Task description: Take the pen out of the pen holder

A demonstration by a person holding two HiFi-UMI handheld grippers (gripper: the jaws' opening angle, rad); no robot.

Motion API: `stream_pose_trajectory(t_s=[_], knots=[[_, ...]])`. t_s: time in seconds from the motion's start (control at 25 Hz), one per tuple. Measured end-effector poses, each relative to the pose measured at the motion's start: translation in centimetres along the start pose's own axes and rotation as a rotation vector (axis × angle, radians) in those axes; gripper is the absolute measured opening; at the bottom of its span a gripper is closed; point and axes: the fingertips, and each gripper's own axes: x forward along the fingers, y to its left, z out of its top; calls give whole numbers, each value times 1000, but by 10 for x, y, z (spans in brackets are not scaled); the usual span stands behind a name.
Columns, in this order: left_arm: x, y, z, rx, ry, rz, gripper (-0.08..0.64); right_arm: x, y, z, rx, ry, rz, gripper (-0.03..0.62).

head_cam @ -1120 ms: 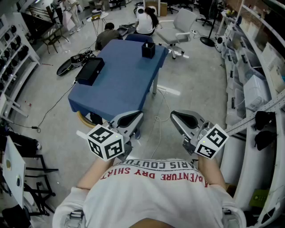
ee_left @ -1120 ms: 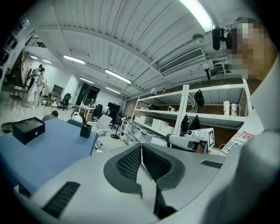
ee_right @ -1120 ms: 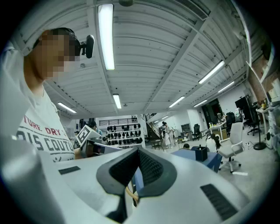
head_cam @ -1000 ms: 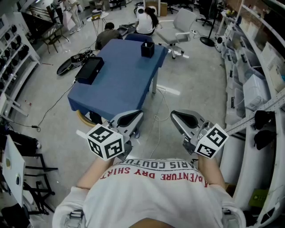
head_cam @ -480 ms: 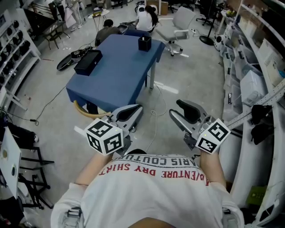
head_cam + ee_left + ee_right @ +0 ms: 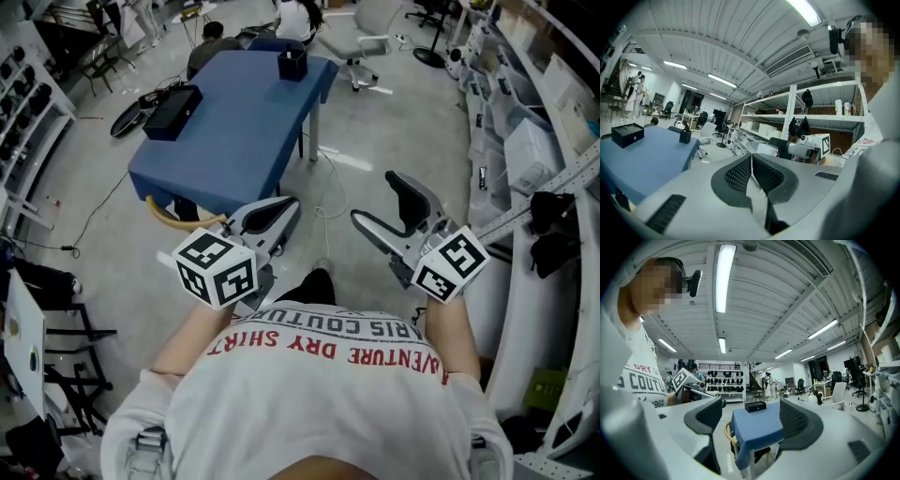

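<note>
Both empty, left claw point(image 6: 281, 212) closed and right claw point(image 6: 375, 199) opening wide, well short of the pen holder point(image 6: 292, 65) at the far end of the worktop point(image 6: 234, 131); its pen, likely light, stiff and slick, wants pinching near the top.

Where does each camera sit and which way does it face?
Head view: on the head, facing steeply down at the table; shows shirt, left gripper, right gripper.
Left gripper view: on that gripper, along its shut fingers toward the pen holder; right gripper shows right.
Right gripper view: on that gripper, along its opening, empty fingers toward the table end; shirt shows left.
Shared: table and box in all.
</note>
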Motion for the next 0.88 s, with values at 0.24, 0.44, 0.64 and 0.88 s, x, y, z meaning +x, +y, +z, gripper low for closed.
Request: stream_pose_trajectory(t_s=[0.24, 0.44, 0.64, 0.88], knots=[[27, 12, 4, 3, 9, -35, 32, 2, -26, -11, 14, 14, -49, 368], [52, 36, 16, 1, 10, -57, 32, 18, -56, -16, 12, 30, -54, 367], [89, 78, 29, -18, 9, -48, 32, 51, -105, -16, 40, 25, -53, 367], [150, 142, 51, -63, 19, -34, 32, 107, -175, -24, 66, 67, -22, 367]])
